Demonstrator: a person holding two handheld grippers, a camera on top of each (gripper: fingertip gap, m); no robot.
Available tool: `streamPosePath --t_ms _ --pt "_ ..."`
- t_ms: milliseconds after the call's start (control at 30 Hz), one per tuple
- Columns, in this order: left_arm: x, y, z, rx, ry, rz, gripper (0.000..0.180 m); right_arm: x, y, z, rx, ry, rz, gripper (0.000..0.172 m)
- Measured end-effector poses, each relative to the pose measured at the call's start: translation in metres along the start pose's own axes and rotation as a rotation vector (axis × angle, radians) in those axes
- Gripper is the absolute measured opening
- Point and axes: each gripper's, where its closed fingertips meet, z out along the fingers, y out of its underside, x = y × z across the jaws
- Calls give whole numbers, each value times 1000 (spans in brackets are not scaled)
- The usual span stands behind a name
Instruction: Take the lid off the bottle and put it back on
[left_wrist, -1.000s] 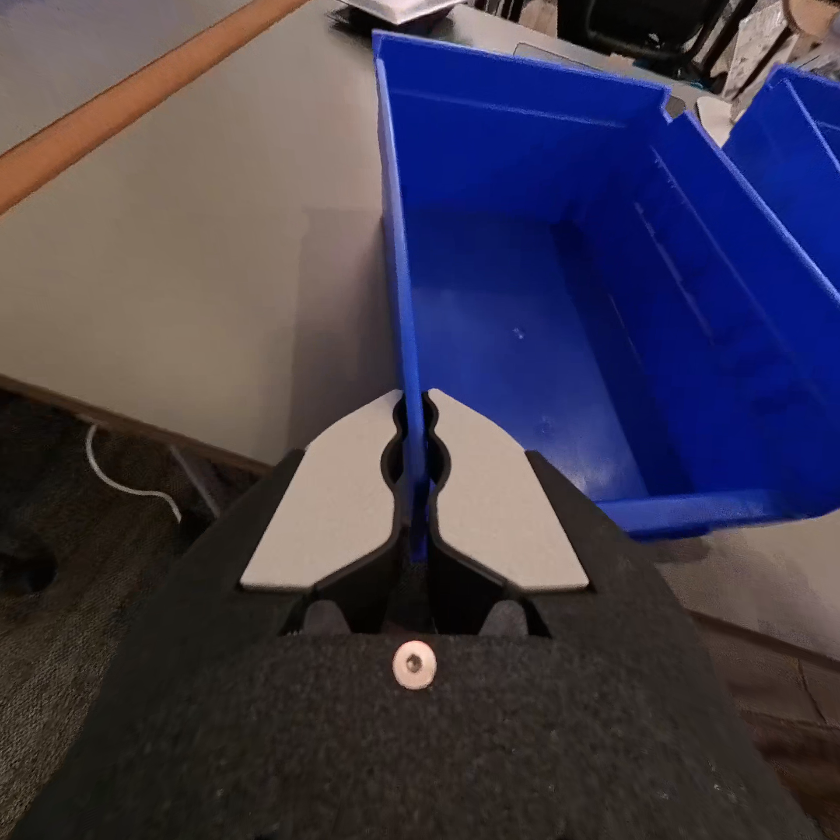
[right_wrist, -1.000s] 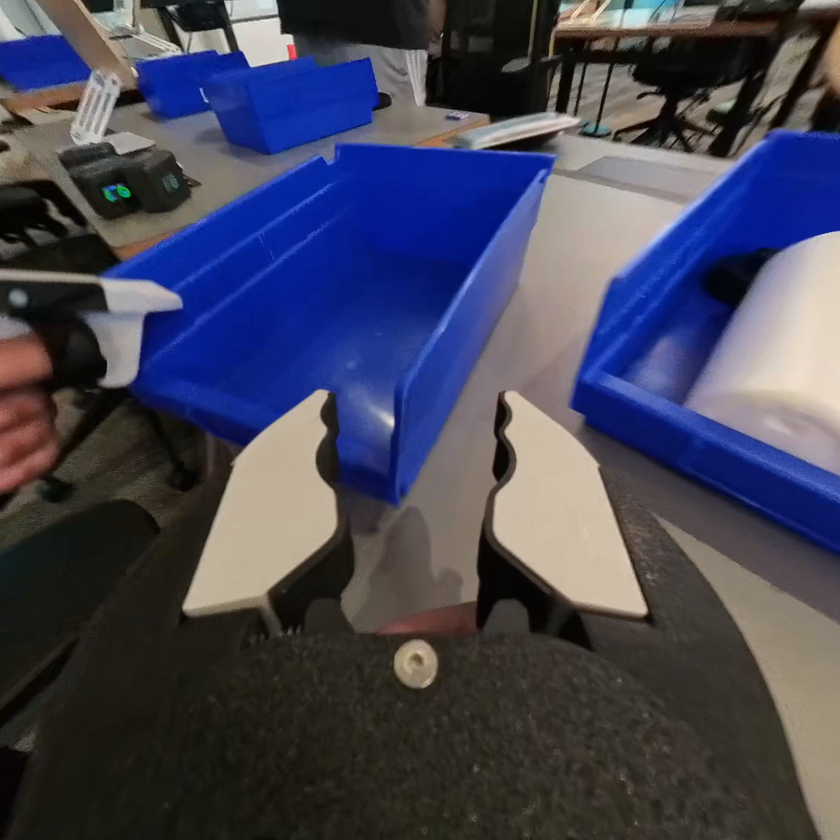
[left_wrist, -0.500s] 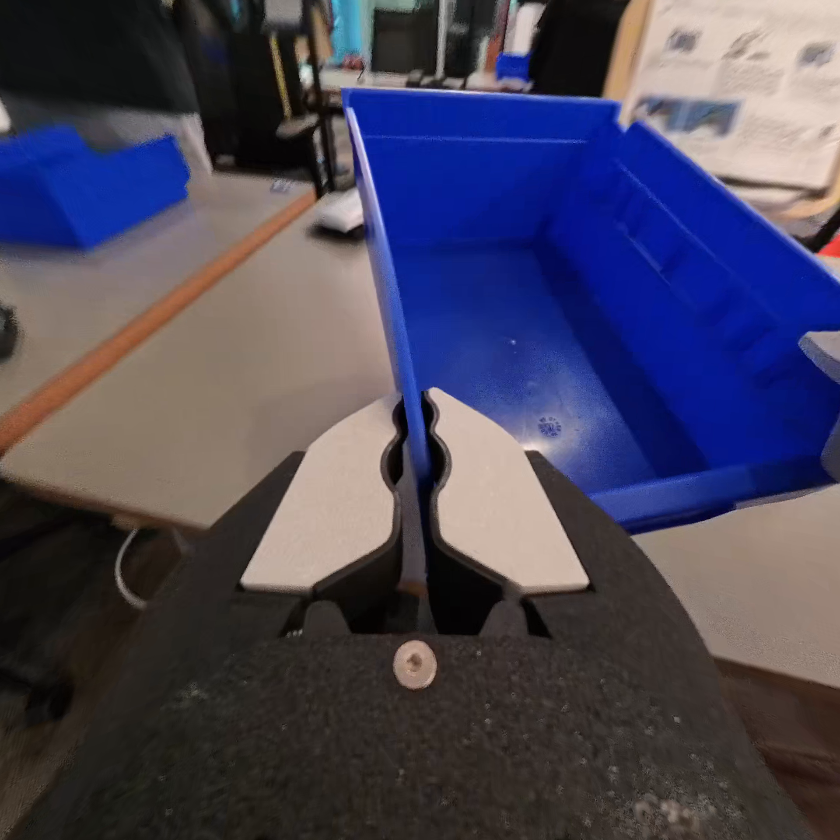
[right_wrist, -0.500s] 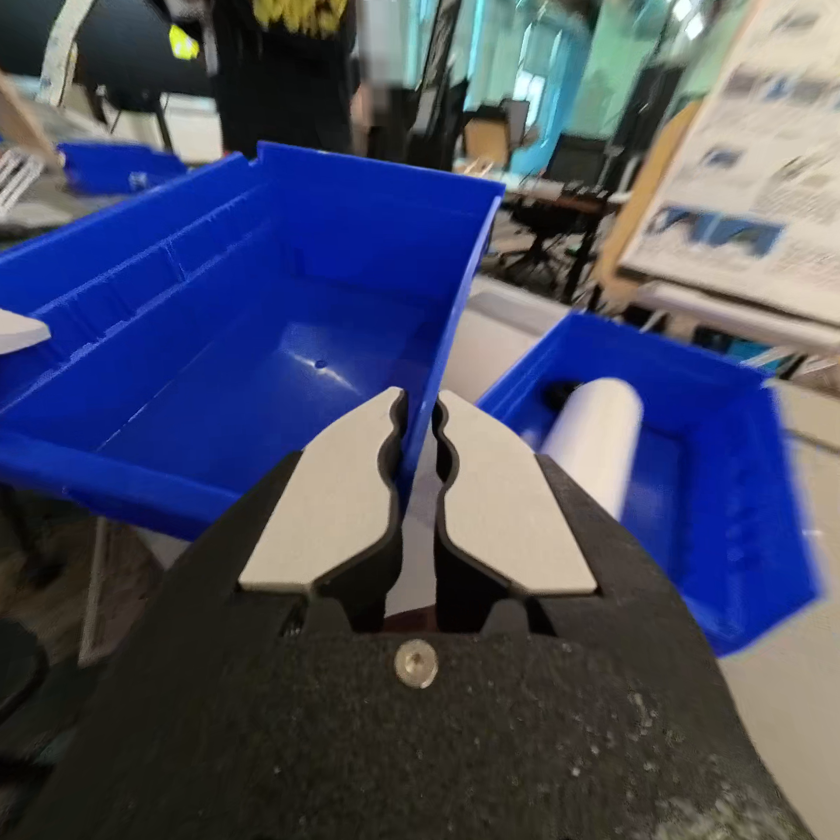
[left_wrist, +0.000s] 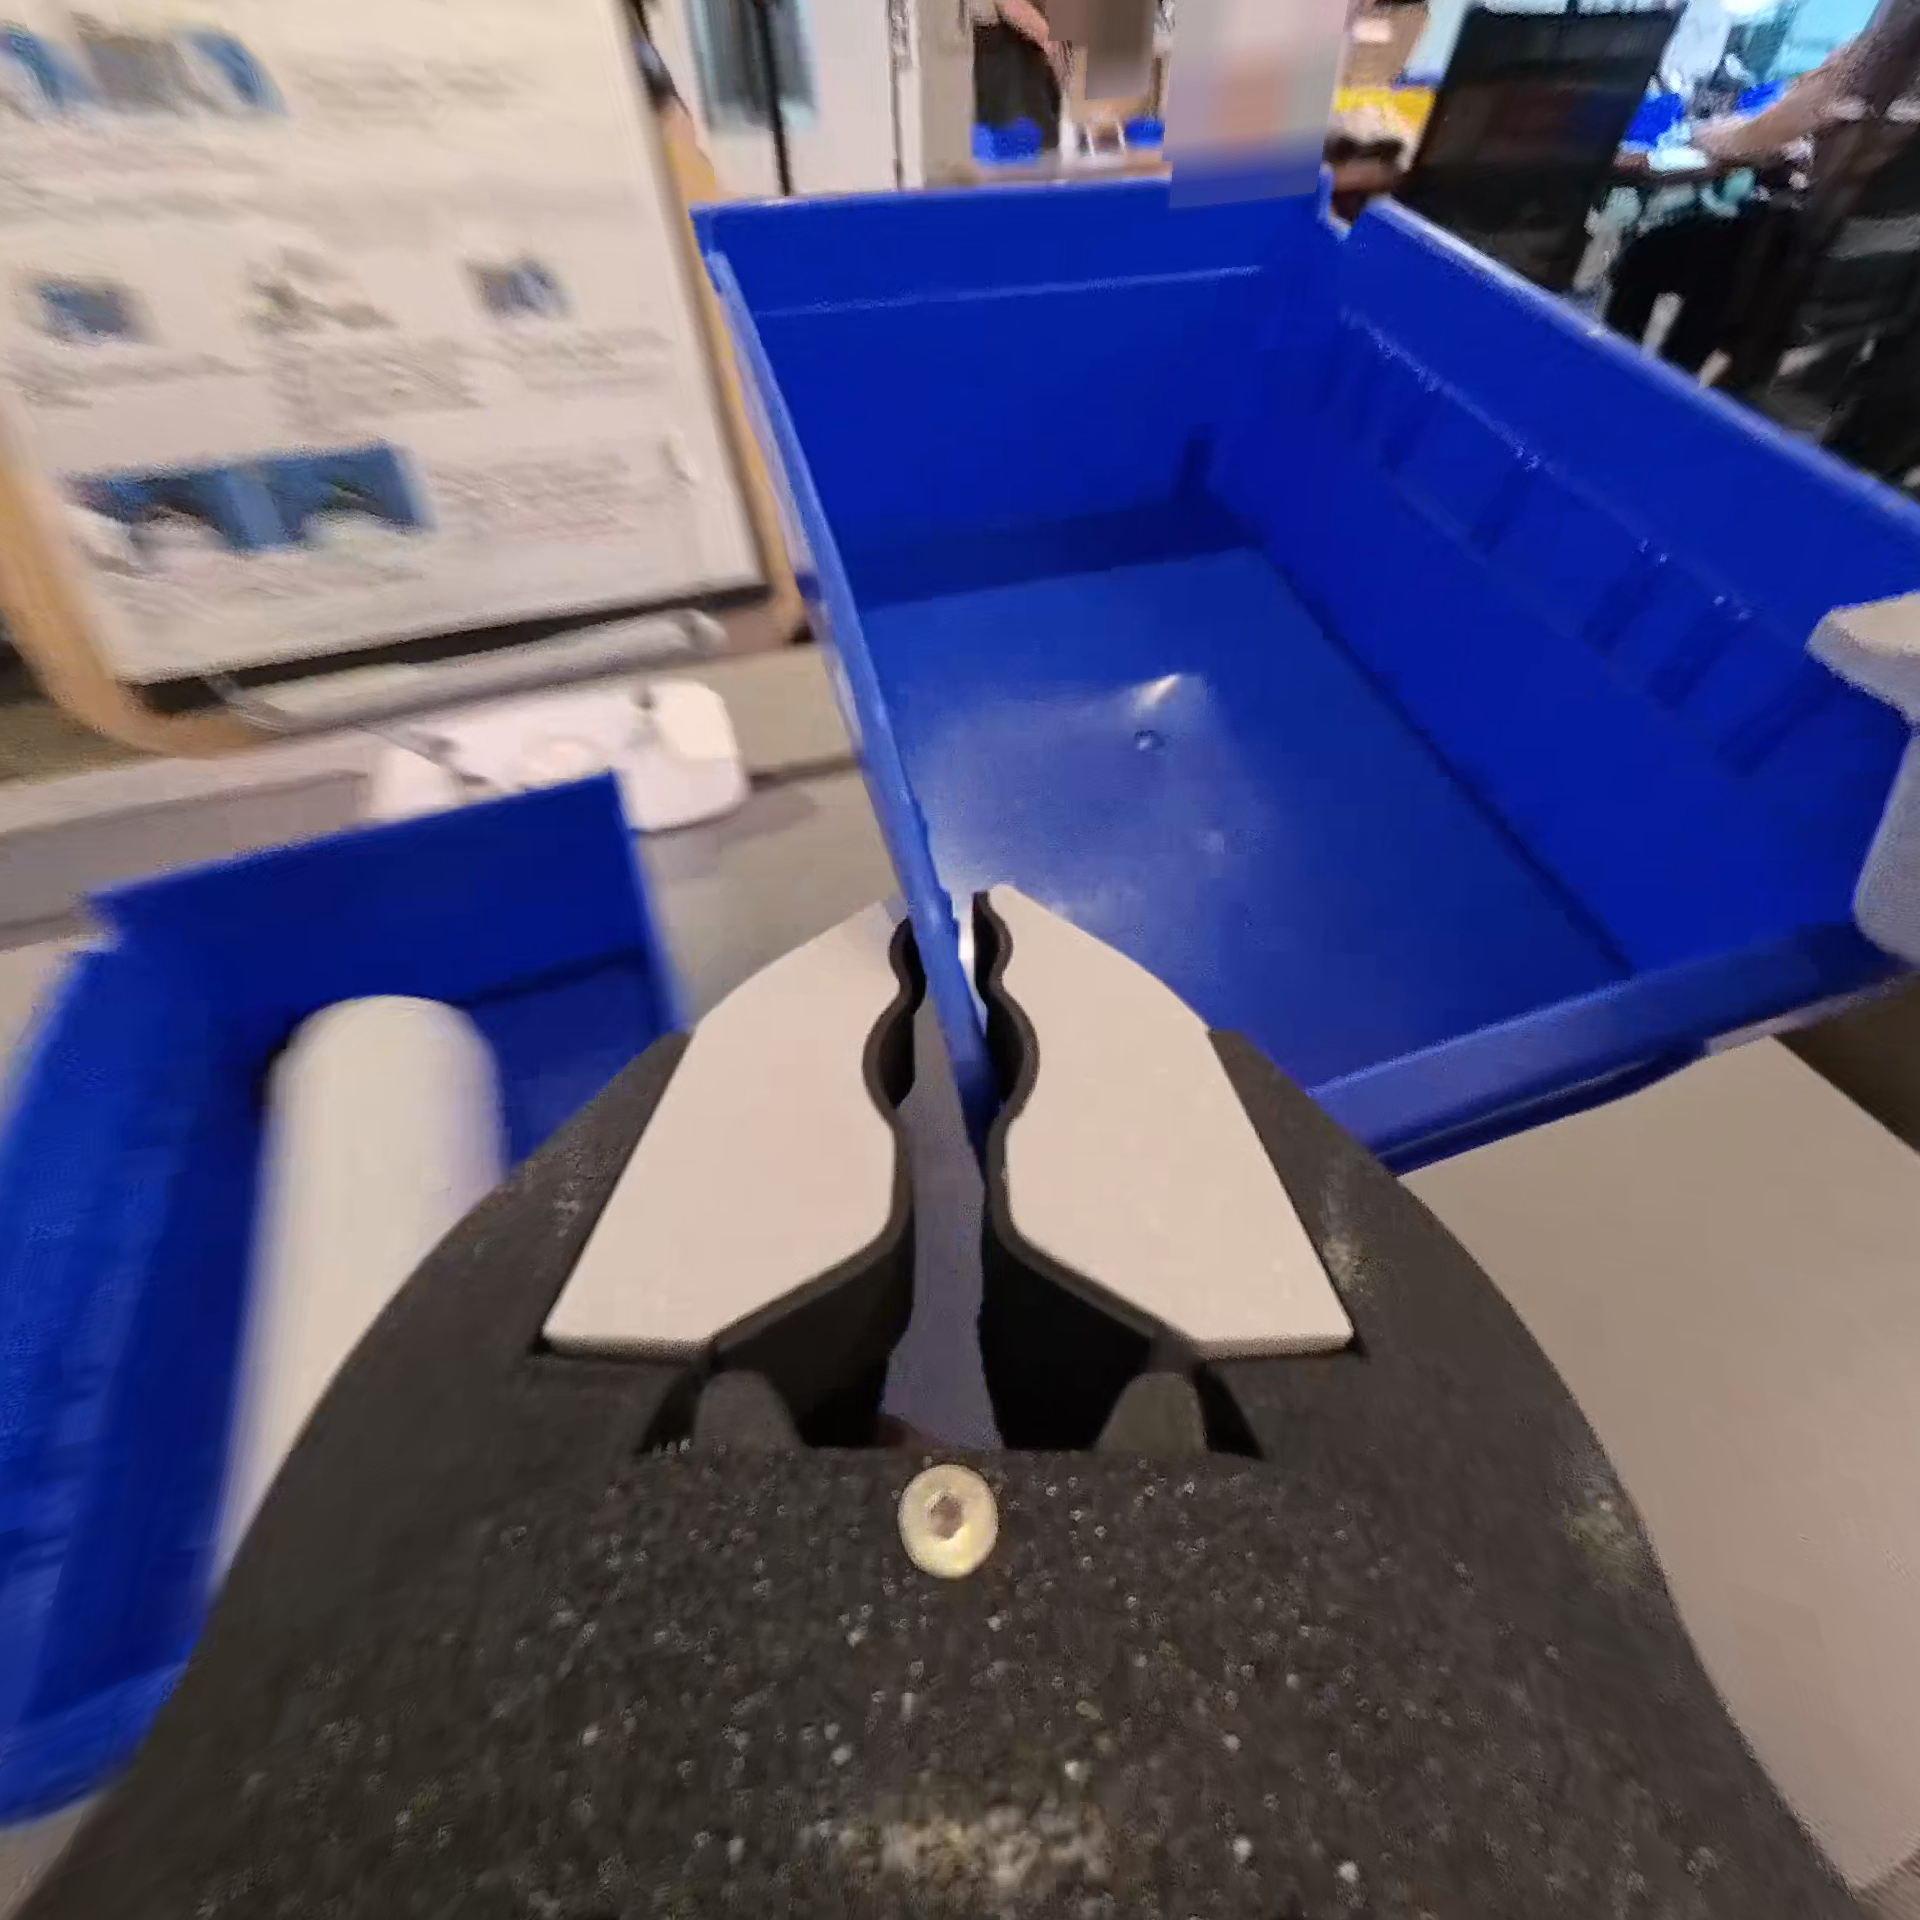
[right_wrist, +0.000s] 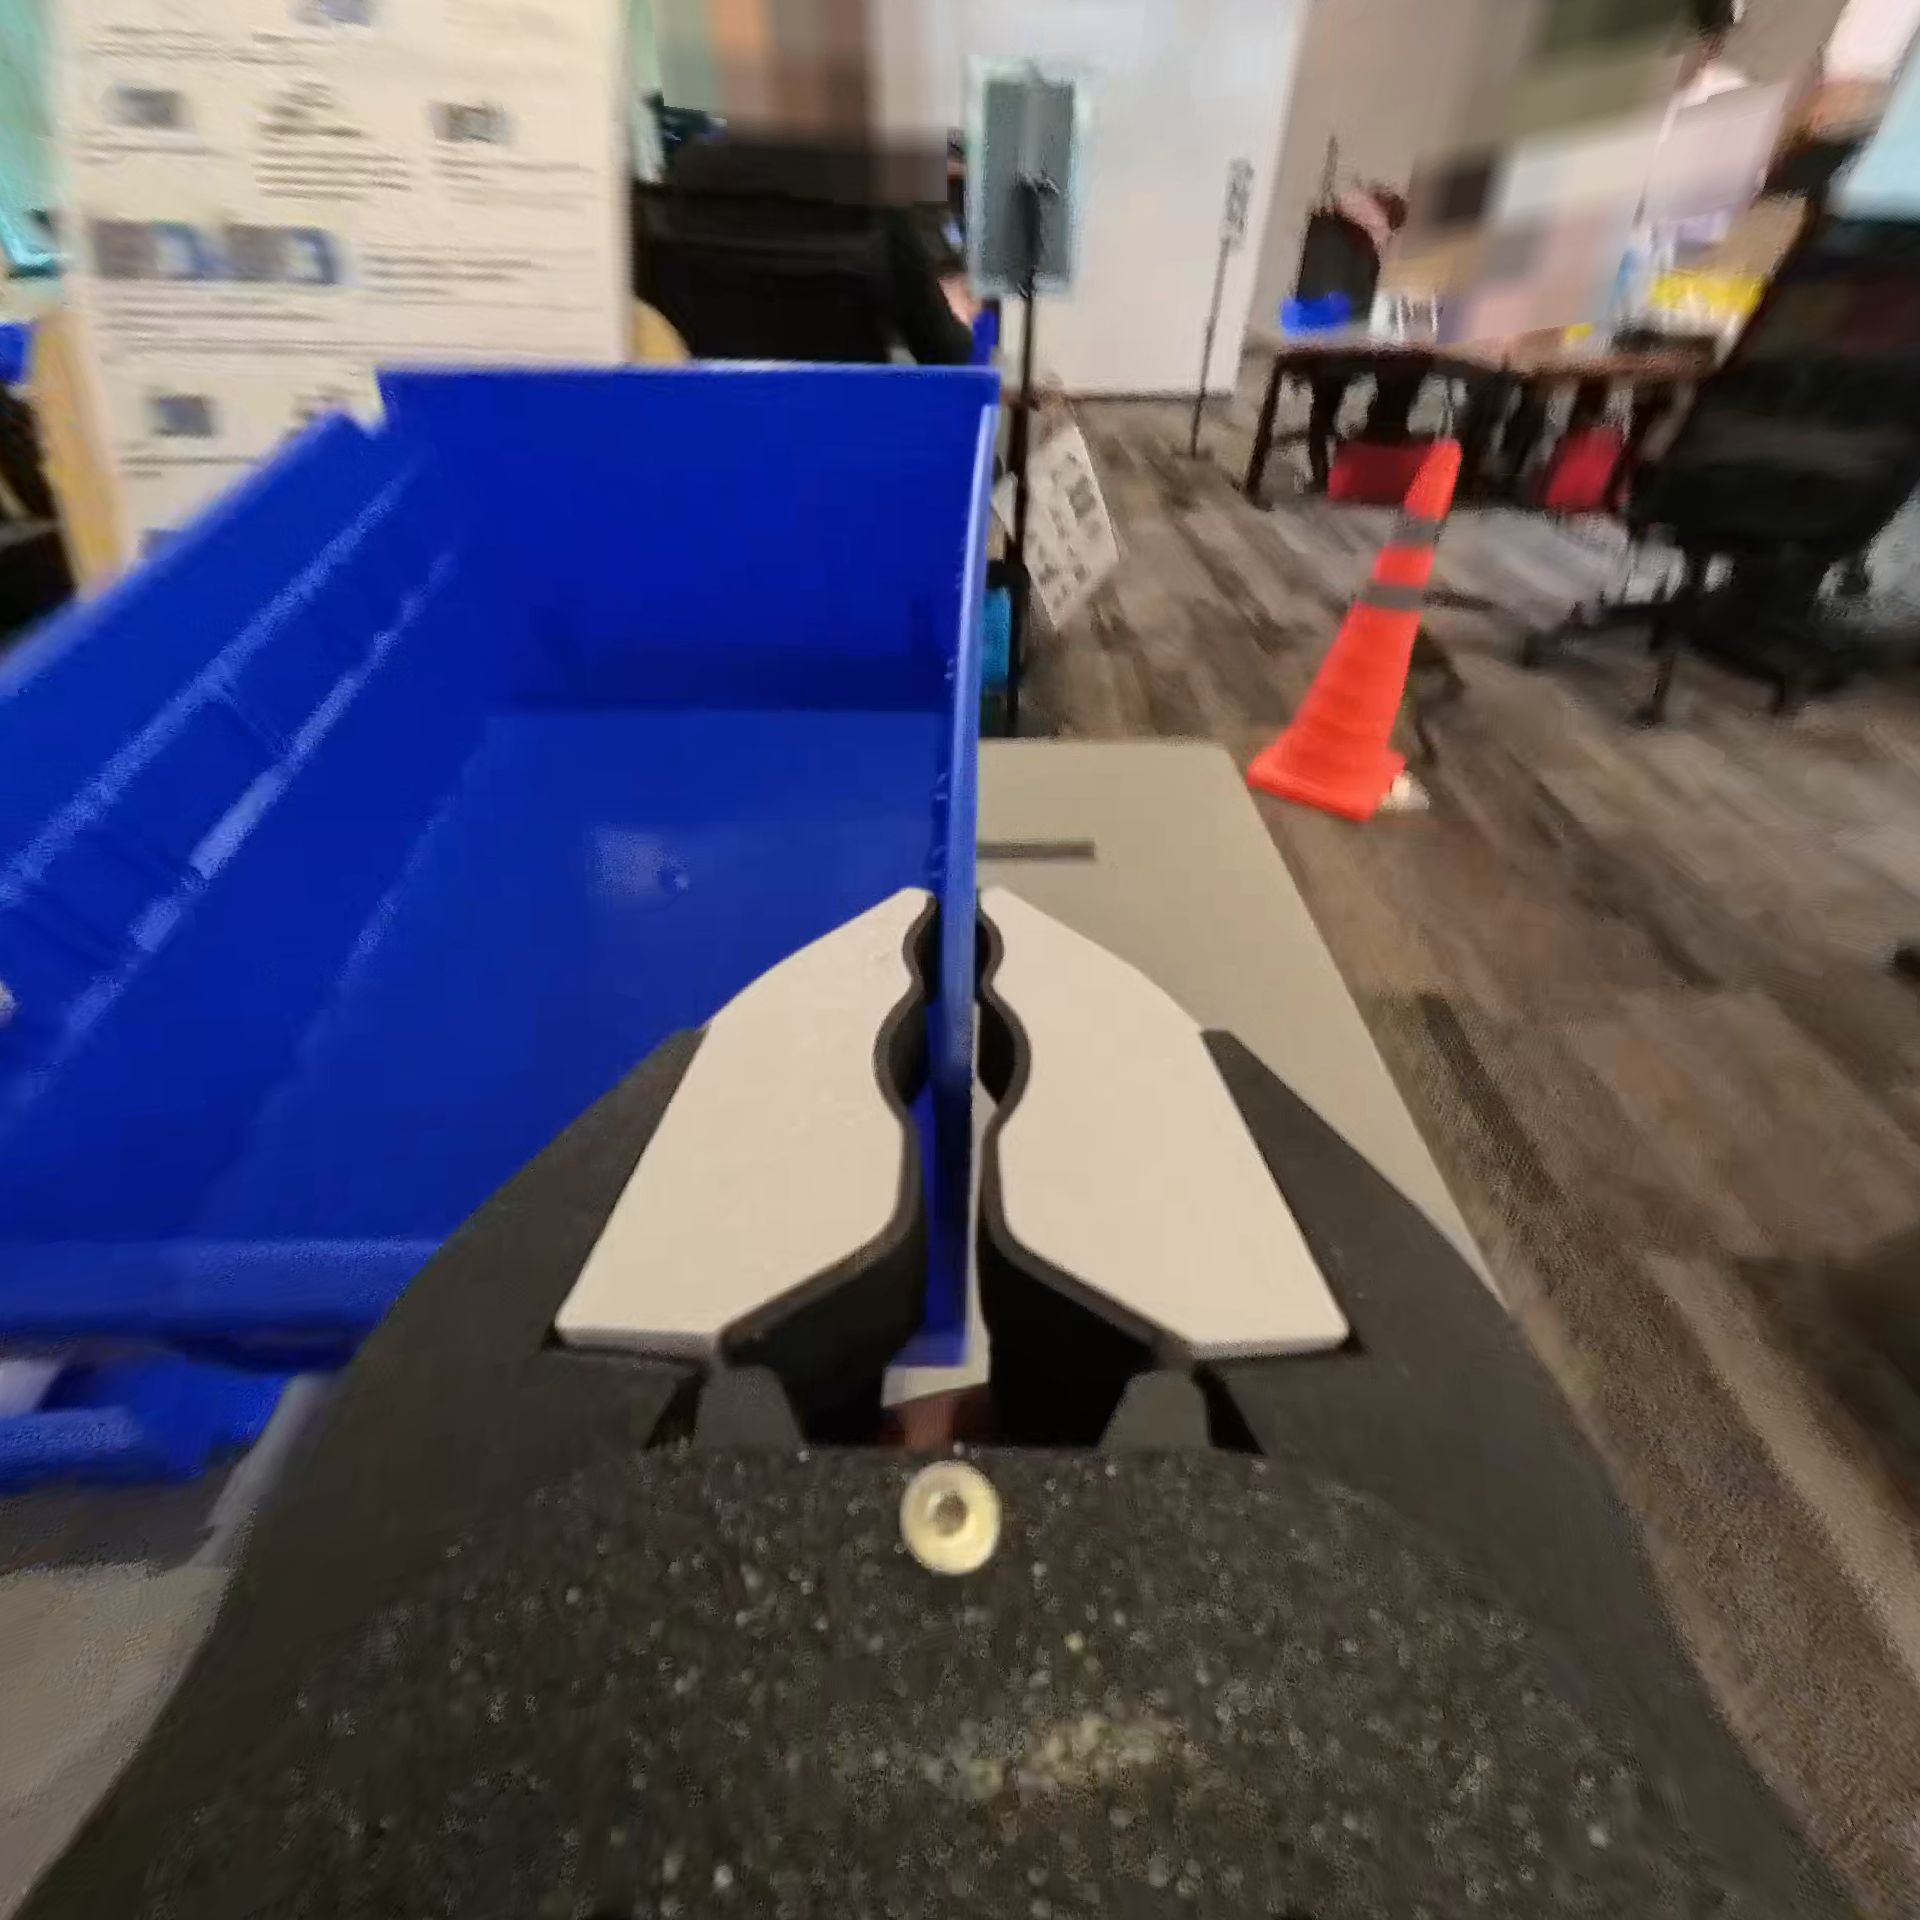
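Two grippers, one blue bin (left_wrist: 1195, 727) between them, lifted clear of the grey table (right_wrist: 1164, 894). No bottle or lid is visible in either view; their place cannot be told. Left gripper (left_wrist: 948, 925), centre of the left wrist view: jaws nearly closed on the bin's thin side wall, which runs slanted through the gap; the wall touches the fingers (left_wrist: 1091, 1039), though a sliver of light shows at the tip, so the clamp looks less than firm. Right gripper (right_wrist: 954, 914), centre of the right wrist view: jaws closed on the opposite side wall, which stands upright between the pads. Bin: empty, hard plastic, judged light, stiff along the rim, somewhat slippery; best held at the wall tops, one gripper per side, as here. Pose: both grippers point forward and slightly down along the bin's length, roughly parallel, the bin tilted between them. Second bin (left_wrist: 343, 914), lower left of the left wrist view, holds a white roll (left_wrist: 364, 1143). Orange cone (right_wrist: 1351, 675) stands on the floor, upper right of the right wrist view.
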Motion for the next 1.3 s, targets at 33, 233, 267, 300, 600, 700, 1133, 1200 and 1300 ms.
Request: streamPosePath --t_ms 33,233,267,300,600,700,1133,1200,1300 --pt "26 16 16 -30 26 -8 7 27 13 4 -24 14 76 3" --pt "104 95 82 -160 45 -41 6 128 114 28 -144 85 140 3" --pt "105 104 87 -172 36 -50 6 132 128 32 -158 78 145 3" --pt "104 110 91 -179 22 -58 6 133 142 37 -174 66 151 3" --pt "92 125 97 -261 142 -37 25 115 152 76 -90 -29 348 6" --pt "83 105 66 -276 259 -33 47 120 140 67 -93 4 357 11" --pt "-199 75 -67 -72 -90 43 51 -91 -4 11 226 -314 94 58" --pt "-239 97 -63 -73 -194 33 51 -168 28 21 111 -475 126 64" --pt "-271 132 -52 -120 -250 11 51 -244 101 37 -69 -478 37 69"
